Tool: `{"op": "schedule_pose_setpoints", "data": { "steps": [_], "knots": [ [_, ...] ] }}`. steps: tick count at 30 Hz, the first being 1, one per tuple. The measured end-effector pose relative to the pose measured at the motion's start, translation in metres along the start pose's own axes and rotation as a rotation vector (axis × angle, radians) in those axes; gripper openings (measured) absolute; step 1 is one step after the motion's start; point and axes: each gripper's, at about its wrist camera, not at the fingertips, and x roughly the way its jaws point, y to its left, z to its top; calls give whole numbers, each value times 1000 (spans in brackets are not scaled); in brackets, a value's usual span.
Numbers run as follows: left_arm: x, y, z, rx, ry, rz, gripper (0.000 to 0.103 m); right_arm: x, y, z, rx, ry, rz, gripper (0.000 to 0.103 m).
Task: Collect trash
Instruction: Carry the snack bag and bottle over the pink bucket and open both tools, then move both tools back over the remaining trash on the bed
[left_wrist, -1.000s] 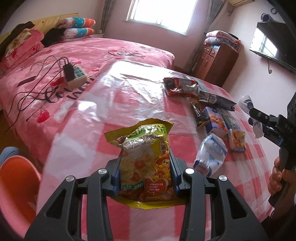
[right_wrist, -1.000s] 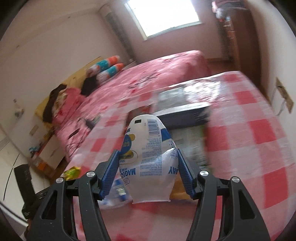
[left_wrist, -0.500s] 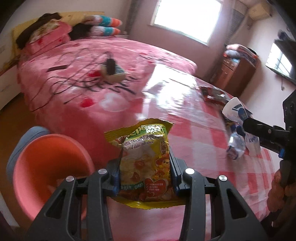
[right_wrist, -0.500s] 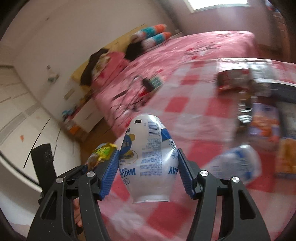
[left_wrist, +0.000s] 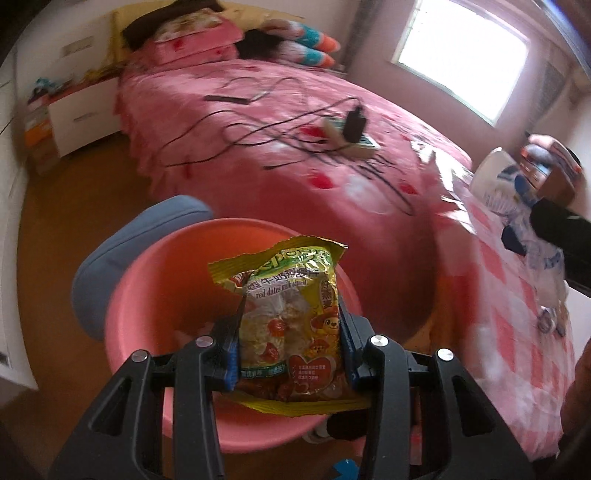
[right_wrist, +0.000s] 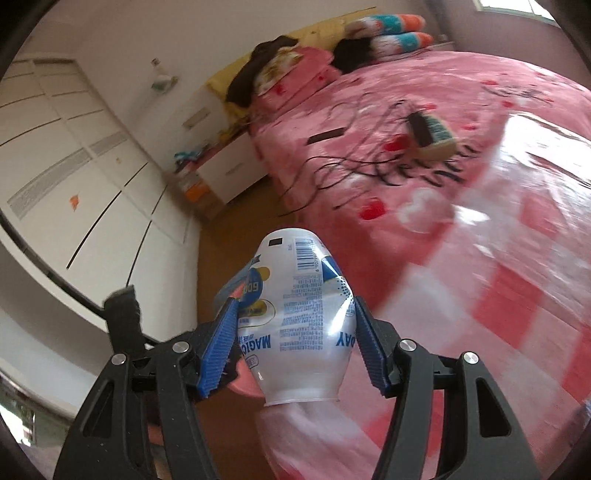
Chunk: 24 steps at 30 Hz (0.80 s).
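Above the pink bin (left_wrist: 155, 273), the left claw (left_wrist: 290, 354) pinched a light, crinkly snack packet (left_wrist: 291, 317) by its sides, while the right claw (right_wrist: 295, 354) clamped a thin, crushable white bottle (right_wrist: 303, 317) at mid-body.

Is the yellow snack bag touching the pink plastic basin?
Cannot tell. In the left wrist view the yellow snack bag overlaps the pink plastic basin; no gap or contact shows.

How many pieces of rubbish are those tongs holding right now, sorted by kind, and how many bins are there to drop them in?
Snack packets: 1, the yellow snack packet in the left tongs.
Plastic cups: 1, the white yogurt cup in the right tongs.
Bins: 1, the pink bin.
Total: 3.
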Motion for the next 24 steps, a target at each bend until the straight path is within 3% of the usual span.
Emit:
{"op": "schedule_pose_setpoints", "data": {
  "steps": [1, 2, 4, 6, 8, 17, 24],
  "knots": [
    [3, 7, 0, -17, 1, 12, 44, 9, 4, 3, 1, 9, 9, 64],
    [5, 12, -1, -25, 3, 20, 45, 19, 7, 4, 3, 18, 6, 73],
    [10, 24, -2, -51, 6, 48, 57, 30, 7, 4, 18, 32, 5, 82],
    [12, 34, -4, -74, 5, 67, 68, 31, 3, -1, 57, 36, 21, 82],
    [12, 40, -6, -83, 6, 88, 71, 25, -2, -6, 74, 20, 4, 84],
    [3, 33, -13, -44, -21, 102, 75, -27, -17, -21, 54, -104, -154, 87],
    [-3, 8, -10, 0, -31, 42, 75, -60, -29, -41, 24, -157, -259, 89]
  ]
}}
